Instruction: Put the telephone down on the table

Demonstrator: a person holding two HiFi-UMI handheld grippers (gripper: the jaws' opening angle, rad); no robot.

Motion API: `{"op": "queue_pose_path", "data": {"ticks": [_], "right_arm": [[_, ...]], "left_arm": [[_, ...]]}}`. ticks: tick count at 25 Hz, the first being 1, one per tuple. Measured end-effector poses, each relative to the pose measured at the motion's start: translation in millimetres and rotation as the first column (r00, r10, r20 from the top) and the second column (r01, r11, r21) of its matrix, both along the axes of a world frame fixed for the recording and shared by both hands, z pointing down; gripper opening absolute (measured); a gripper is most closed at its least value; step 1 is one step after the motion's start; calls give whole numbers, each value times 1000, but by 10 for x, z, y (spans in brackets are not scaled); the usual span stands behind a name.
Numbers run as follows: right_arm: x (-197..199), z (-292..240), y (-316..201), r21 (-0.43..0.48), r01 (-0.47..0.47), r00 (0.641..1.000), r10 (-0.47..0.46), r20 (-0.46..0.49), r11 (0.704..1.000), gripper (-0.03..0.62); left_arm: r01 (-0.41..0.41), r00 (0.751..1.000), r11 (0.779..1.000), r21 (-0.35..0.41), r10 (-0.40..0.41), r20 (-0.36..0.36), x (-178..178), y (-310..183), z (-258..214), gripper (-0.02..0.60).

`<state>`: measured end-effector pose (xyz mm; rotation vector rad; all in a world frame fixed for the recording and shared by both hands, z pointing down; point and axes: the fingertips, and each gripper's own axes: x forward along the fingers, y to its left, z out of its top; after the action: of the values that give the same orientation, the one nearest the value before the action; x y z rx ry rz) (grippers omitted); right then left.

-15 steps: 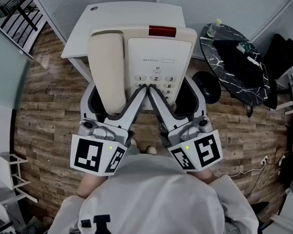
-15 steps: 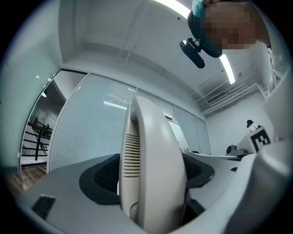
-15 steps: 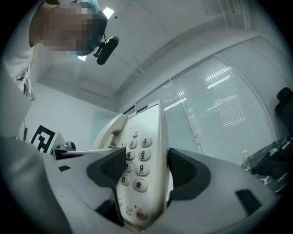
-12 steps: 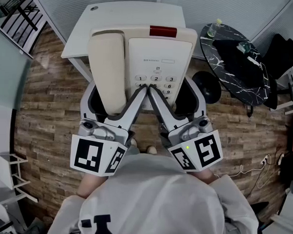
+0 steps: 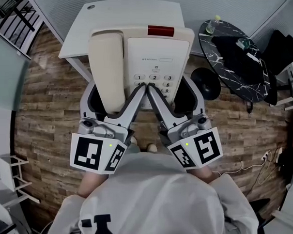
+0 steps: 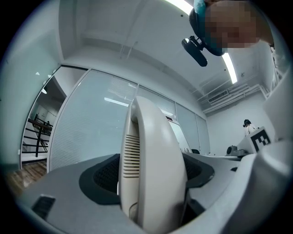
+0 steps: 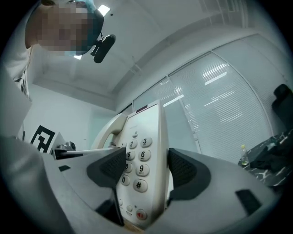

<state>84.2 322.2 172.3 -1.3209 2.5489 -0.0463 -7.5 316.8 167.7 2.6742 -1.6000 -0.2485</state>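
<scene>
Two grippers share one load in the head view: the cream telephone (image 5: 139, 51), held in the air in front of the white table (image 5: 117, 16). The left gripper (image 5: 113, 95) clamps the side with the handset (image 5: 106, 64), and the right gripper (image 5: 172, 93) clamps the keypad side.

Left gripper view: both dark pads (image 6: 105, 176) press the handset, which stands on edge between them.

Right gripper view: the pads grip the telephone's body either side of the number keys (image 7: 139, 155) — its face turned toward the left pad.
</scene>
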Motion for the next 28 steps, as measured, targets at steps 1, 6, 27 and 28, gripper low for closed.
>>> {"op": "queue_pose_path", "data": {"ticks": [1, 6, 27, 28], "right_arm": [[-3, 16, -12, -6, -1, 1000, 1, 4, 1000, 295], [-78, 41, -52, -16, -7, 1000, 8, 7, 1000, 295], [-738, 42, -417, -7, -62, 998, 62, 19, 998, 295], [-736, 57, -420, -13, -64, 998, 64, 22, 998, 295]], "left_arm": [[0, 1000, 1000, -4, 0, 1, -4, -12, 13, 387], [-2, 1000, 1000, -15, 2, -6, -82, -53, 41, 387], [-39, 999, 999, -9, 39, -21, -748, -458, 27, 387], [-40, 999, 999, -11, 40, -18, -745, -462, 38, 387]]}}
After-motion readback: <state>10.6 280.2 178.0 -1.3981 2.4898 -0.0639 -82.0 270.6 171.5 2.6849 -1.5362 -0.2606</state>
